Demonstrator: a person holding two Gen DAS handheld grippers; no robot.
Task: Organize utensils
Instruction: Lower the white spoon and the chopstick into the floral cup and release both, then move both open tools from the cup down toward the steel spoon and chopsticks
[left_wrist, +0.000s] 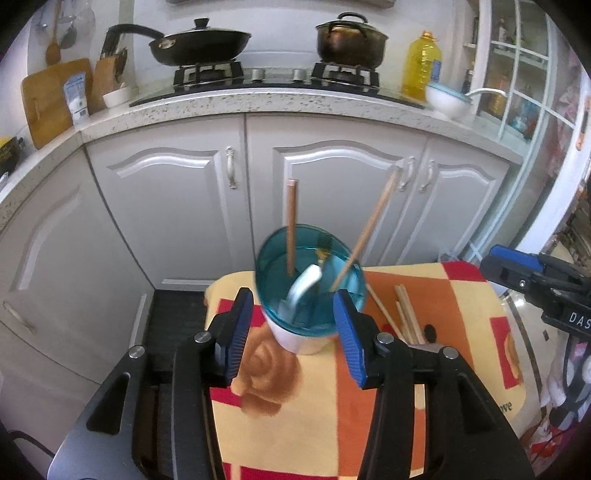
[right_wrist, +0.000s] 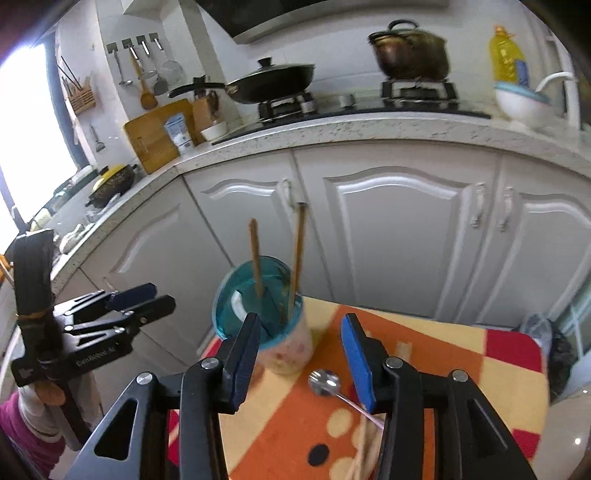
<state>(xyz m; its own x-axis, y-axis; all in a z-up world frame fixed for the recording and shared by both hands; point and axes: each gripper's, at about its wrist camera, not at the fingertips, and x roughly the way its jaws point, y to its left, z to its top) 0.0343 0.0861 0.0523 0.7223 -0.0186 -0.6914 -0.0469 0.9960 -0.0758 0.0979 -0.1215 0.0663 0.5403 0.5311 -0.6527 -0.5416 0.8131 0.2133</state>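
A white cup with a teal rim (left_wrist: 306, 343) stands at the far left of a small table under a patterned cloth (left_wrist: 461, 302). Two wooden chopsticks (left_wrist: 291, 225) and a pale spoon (left_wrist: 306, 284) stick out of the cup. My left gripper (left_wrist: 292, 295) is open just short of the cup, nothing between its pads. More chopsticks (left_wrist: 406, 314) lie on the cloth to the right. In the right wrist view my right gripper (right_wrist: 301, 319) is open beside the cup (right_wrist: 291, 350), above a metal spoon (right_wrist: 325, 380) and loose chopsticks (right_wrist: 365, 450) on the cloth.
White cupboard doors (left_wrist: 332, 192) close off the far side of the table. The counter (right_wrist: 369, 125) above carries a hob with a pan (left_wrist: 199, 44) and a pot (left_wrist: 351, 40), an oil bottle (left_wrist: 421, 62) and a bowl (left_wrist: 447, 98). A person's pink sleeve (right_wrist: 22, 424) holds the left gripper (right_wrist: 140, 299).
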